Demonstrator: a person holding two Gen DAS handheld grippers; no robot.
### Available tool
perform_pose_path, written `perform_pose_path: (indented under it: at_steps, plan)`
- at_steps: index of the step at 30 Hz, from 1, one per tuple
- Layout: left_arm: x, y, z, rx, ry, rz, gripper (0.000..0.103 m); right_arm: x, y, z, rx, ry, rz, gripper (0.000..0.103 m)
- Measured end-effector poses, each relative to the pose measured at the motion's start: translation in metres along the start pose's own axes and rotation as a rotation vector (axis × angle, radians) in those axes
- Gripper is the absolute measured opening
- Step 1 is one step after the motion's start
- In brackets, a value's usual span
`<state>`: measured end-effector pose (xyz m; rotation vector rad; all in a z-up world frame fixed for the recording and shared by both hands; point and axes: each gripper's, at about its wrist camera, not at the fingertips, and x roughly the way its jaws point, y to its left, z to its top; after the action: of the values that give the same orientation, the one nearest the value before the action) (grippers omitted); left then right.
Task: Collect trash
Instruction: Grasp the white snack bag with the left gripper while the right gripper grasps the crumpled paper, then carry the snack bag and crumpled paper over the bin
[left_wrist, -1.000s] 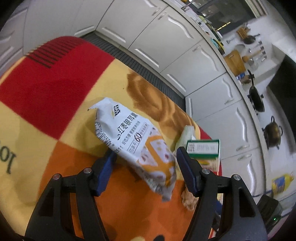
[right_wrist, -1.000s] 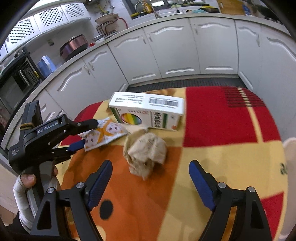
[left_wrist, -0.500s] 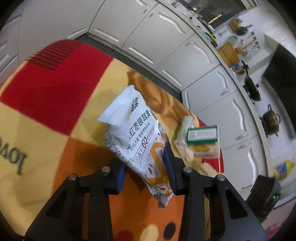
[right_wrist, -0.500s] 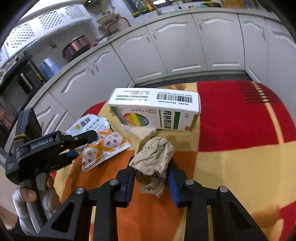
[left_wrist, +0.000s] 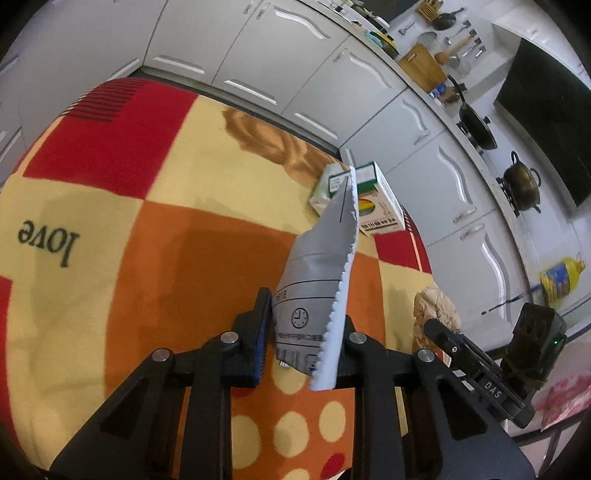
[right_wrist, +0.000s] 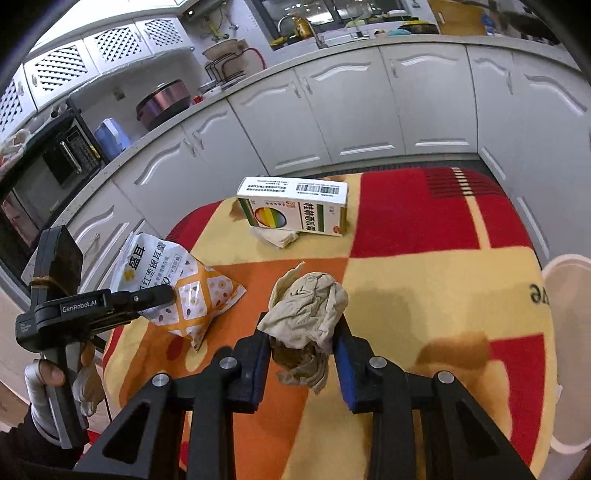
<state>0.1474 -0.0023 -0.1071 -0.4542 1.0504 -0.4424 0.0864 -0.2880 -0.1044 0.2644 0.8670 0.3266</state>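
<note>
2 grippers were each loaded. The left gripper (left_wrist: 301, 345) was closing its jaws on a flat white-and-orange printed snack pouch (left_wrist: 319, 284), gripped near one edge and lifted clear of the red, yellow and orange checked blanket (left_wrist: 155, 236). The right gripper (right_wrist: 301, 360) stood nearly closed, its blue pads pinching a crumpled beige paper wad (right_wrist: 308, 312) held above the same blanket. 1 white-and-green cardboard medicine box (right_wrist: 293, 210) lay further back on the blanket, untouched. Risks — the pouch, held by a thin slippery margin, could slide out under a swing; the wad's loose hanging tail could tear away or snag.
</note>
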Motion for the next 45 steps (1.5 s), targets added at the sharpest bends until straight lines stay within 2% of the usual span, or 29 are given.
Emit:
perform_pose_path:
  at_steps: [2, 3, 5, 7, 9, 10, 11, 12, 16, 26, 36, 45]
  plan:
    - [0.003, -0.003, -0.001, -0.012, -0.013, 0.005, 0.027, -0.003, 0.000, -0.002, 0.005, -0.002, -0.002, 0.030]
    - [0.005, -0.003, -0.002, -0.013, -0.012, 0.005, 0.041, -0.004, 0.000, -0.003, 0.006, -0.002, -0.001, 0.030]
    - [0.011, -0.006, -0.003, -0.007, -0.036, 0.014, 0.061, -0.006, 0.001, -0.005, 0.005, -0.003, -0.003, 0.030]
    - [0.019, -0.010, -0.005, -0.005, -0.046, 0.031, 0.061, -0.007, 0.001, -0.006, 0.006, -0.004, -0.005, 0.030]
    - [0.026, -0.010, -0.005, -0.007, -0.046, 0.031, 0.057, -0.010, 0.001, -0.007, 0.006, -0.007, -0.007, 0.030]
    - [0.027, -0.009, -0.005, -0.012, -0.046, 0.031, 0.051, -0.012, 0.000, -0.008, 0.004, -0.009, -0.009, 0.030]
    - [0.029, -0.009, -0.004, -0.016, -0.039, 0.028, 0.037, -0.014, 0.000, -0.009, 0.003, -0.012, -0.011, 0.030]
    - [0.029, -0.008, -0.004, -0.018, -0.029, 0.023, 0.028, -0.015, 0.000, -0.010, 0.002, -0.014, -0.013, 0.030]
    - [0.019, -0.014, -0.004, 0.020, -0.024, -0.005, 0.016, -0.022, -0.001, -0.009, 0.009, -0.029, -0.017, 0.030]
    - [0.006, -0.059, -0.012, 0.126, -0.006, -0.086, 0.015, -0.044, -0.005, -0.010, 0.007, -0.074, -0.038, 0.030]
    - [0.022, -0.111, -0.020, 0.210, 0.023, -0.122, 0.015, -0.073, -0.033, -0.015, 0.055, -0.117, -0.095, 0.030]
    - [0.050, -0.166, -0.029, 0.303, 0.063, -0.149, 0.015, -0.103, -0.064, -0.024, 0.090, -0.148, -0.181, 0.030]
